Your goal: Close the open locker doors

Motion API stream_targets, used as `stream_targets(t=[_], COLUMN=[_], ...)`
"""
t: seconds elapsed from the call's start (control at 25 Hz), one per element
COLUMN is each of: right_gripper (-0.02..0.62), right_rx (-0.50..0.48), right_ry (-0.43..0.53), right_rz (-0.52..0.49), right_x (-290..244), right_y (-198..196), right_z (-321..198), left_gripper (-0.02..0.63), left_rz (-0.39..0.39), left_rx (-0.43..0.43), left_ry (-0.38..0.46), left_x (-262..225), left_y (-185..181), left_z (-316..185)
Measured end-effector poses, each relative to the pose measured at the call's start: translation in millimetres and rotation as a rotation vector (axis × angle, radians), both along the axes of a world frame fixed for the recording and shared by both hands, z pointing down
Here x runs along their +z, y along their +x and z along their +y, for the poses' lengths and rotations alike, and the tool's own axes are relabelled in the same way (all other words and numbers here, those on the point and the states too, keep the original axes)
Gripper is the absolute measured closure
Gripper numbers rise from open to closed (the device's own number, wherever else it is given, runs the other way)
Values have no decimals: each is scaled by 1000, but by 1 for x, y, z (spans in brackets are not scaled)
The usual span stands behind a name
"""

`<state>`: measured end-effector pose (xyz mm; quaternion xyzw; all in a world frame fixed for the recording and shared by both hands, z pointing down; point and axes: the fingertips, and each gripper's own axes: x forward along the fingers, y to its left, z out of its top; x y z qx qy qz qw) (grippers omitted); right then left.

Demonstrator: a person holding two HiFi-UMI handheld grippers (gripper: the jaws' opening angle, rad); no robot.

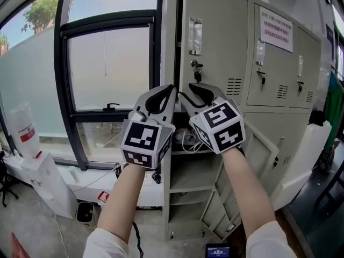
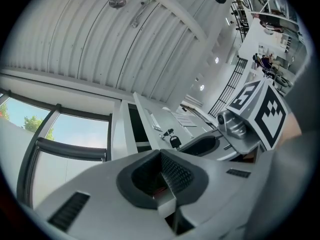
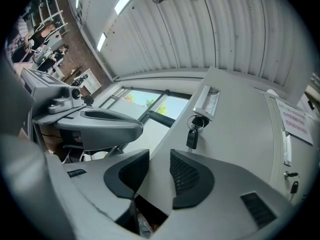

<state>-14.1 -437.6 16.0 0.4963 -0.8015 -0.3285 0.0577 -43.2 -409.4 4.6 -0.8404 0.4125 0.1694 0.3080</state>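
Grey sheet-metal lockers (image 1: pixel 279 63) stand beside a window (image 1: pixel 107 63). The tall upper locker door (image 1: pixel 215 47), with a bunch of keys (image 1: pixel 196 71) hanging in its lock, shows a dark gap along its left edge. The lower locker door (image 1: pixel 263 149) hangs wide open. The left gripper (image 1: pixel 161 93) has its jaws pressed together and empty. The right gripper (image 3: pixel 159 171) has its jaws spread, with the upper door's edge in the gap.

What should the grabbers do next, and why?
Probably nudge the right gripper forward to press the upper locker door shut. That door, with keys hanging from it, looks slightly ajar: a dark gap shows along its left edge, and the gripper's open jaws sit close to that edge. The lower door, swung wide open, would come after.
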Motion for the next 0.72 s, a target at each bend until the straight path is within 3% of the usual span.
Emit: stream_targets(t=[0.72], right_gripper=[483], right_rx=[59], right_ry=[-85], right_rz=[-8], right_x=[20], right_y=[-4], right_z=[-68], left_gripper=[595], left_rz=[7], left_rx=[-18], left_ry=[-61], left_x=[11], left_y=[-17], left_z=[-45])
